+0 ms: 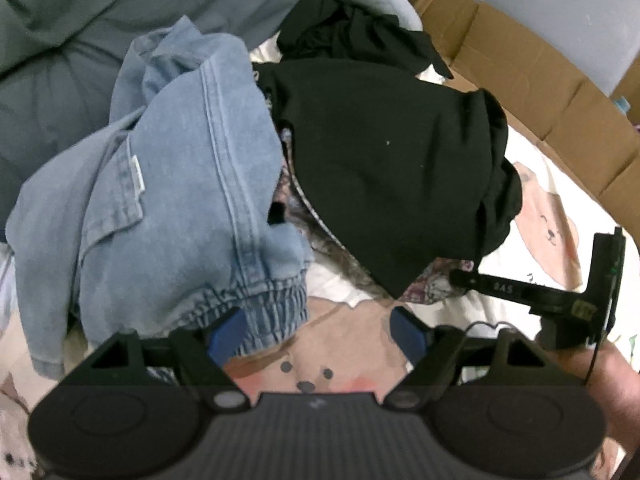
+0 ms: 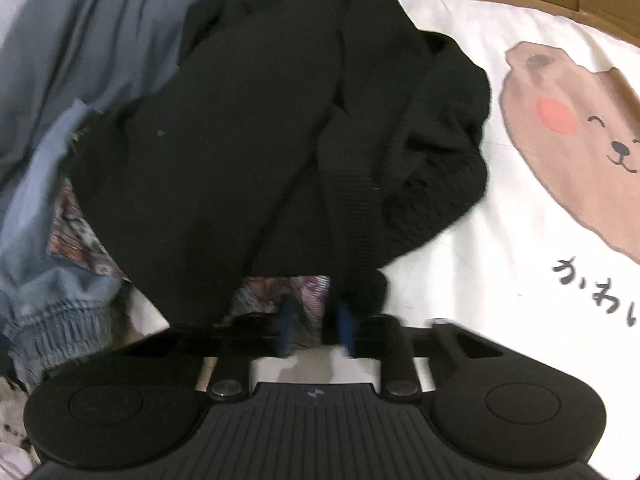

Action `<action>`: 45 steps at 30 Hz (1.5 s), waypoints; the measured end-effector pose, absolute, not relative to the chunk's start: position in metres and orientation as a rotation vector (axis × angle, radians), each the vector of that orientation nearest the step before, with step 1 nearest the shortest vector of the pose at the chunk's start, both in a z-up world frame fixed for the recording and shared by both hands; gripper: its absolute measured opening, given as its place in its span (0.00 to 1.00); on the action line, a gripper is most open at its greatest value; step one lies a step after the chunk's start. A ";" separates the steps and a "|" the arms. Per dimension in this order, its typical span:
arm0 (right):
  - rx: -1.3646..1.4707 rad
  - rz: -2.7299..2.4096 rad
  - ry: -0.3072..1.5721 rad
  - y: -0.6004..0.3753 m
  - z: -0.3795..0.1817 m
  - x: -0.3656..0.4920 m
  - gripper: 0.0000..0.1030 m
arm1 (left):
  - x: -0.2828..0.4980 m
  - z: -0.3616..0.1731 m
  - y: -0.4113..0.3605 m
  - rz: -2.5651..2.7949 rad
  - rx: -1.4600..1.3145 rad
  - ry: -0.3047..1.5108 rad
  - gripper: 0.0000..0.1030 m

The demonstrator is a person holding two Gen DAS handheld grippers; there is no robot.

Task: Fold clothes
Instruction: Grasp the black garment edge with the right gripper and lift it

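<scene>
One black garment (image 2: 256, 128) is pinched by the right gripper (image 2: 316, 320); one denim piece (image 1: 168, 200) lies beside the spread left gripper (image 1: 316, 336).

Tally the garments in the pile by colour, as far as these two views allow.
Black: 2, the black knit top and a crumpled black garment behind it.
Light blue denim: 1, the denim garment.
Floral print: 1, the patterned piece underneath.
Total: 4. The grey-blue fabric behind is too unclear to count.

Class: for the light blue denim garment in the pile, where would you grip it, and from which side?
Grip the denim garment at its gathered elastic cuff, coming from the near side. That bunched edge hangs free at the pile's front, beside the open left tool.
</scene>
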State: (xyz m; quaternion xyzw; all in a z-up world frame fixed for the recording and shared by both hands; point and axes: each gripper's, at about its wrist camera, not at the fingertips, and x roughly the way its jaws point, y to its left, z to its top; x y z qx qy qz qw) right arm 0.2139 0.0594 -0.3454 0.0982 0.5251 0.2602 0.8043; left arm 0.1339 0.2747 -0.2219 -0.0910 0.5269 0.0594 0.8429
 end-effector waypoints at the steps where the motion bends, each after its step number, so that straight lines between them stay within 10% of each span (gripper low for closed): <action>1: 0.222 0.561 1.130 0.055 -0.344 0.214 0.01 | 0.135 -0.220 0.274 0.125 -0.181 1.109 0.79; 45: 0.303 -0.042 1.264 -0.245 -0.277 0.025 0.00 | 0.134 -0.232 0.201 -0.048 -0.079 1.132 0.82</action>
